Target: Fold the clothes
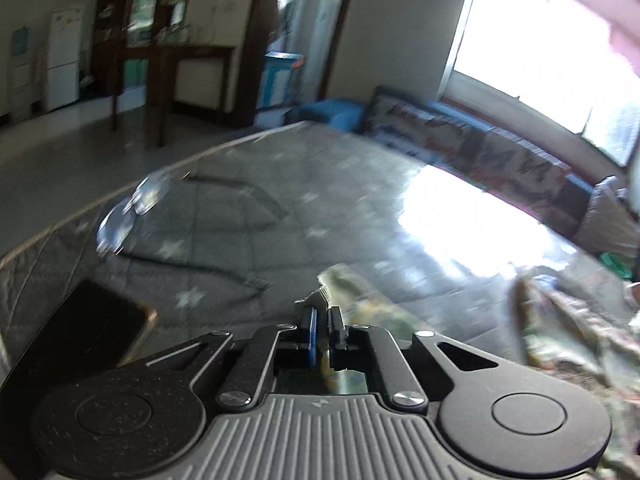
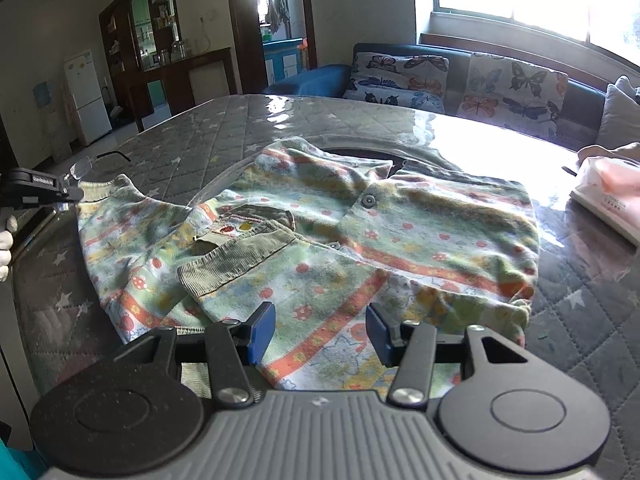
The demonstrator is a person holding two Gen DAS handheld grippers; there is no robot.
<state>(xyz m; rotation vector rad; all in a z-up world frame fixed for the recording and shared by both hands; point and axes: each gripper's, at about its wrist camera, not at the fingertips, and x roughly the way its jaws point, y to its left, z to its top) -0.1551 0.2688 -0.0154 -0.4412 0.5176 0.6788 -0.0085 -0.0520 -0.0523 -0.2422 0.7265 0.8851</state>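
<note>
A small patterned child's jacket [image 2: 320, 240], green with orange stripes, a corduroy pocket and buttons, lies partly folded on the grey star-quilted table [image 2: 200, 136]. My right gripper [image 2: 320, 330] is open just above the jacket's near hem. My left gripper [image 1: 323, 320] is shut on the jacket's sleeve cuff [image 1: 336, 280], and it shows in the right wrist view [image 2: 78, 194] at the far left, holding that cuff [image 2: 100, 190] up. The rest of the jacket [image 1: 560, 320] is blurred at the right in the left wrist view.
A phone [image 1: 92, 324] and a pair of glasses [image 1: 132, 208] lie on the table at the left. A pink tissue pack [image 2: 608, 196] sits at the right edge. A sofa with butterfly cushions [image 2: 460, 80] stands behind the table.
</note>
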